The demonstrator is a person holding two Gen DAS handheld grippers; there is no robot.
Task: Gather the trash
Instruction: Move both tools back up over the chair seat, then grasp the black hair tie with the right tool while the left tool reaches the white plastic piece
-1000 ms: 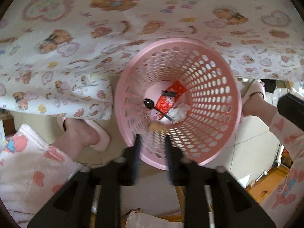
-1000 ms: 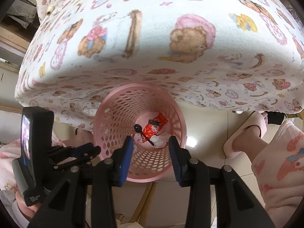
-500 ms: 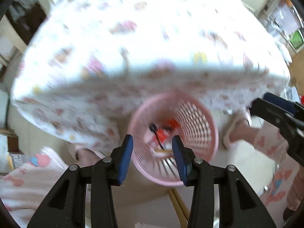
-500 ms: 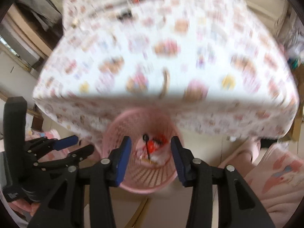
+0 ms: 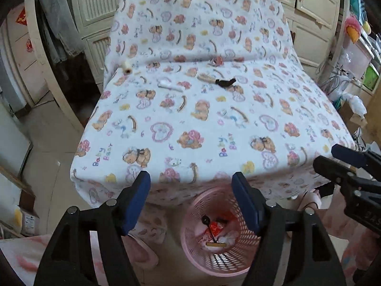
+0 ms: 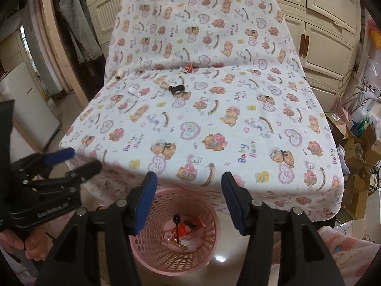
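A pink basket (image 5: 214,265) stands on the floor under the table's near edge, holding a black spoon (image 5: 205,219), a red wrapper (image 5: 214,226) and white tissue (image 5: 228,236). My left gripper (image 5: 190,178) hangs above it, its jaws opening with nothing between them. My right gripper (image 6: 189,177) is also opening and empty over the basket (image 6: 152,250). Far back on the bear-print tablecloth (image 5: 214,124) lie a thread spool (image 5: 126,68), a white scrap (image 5: 167,84), a wooden brush (image 5: 206,77), a black item (image 5: 225,82) and a red-white scrap (image 5: 217,61).
Cream cabinet doors (image 6: 328,43) stand behind the table. Cardboard boxes (image 6: 357,147) and cables crowd the floor at the right. Clothes (image 5: 59,23) hang at the left. A pink slipper (image 5: 142,252) is beside the basket.
Both grippers rose from over the basket and tilted up, so the whole tabletop now shows. Both sets of jaws stand wider apart than before.
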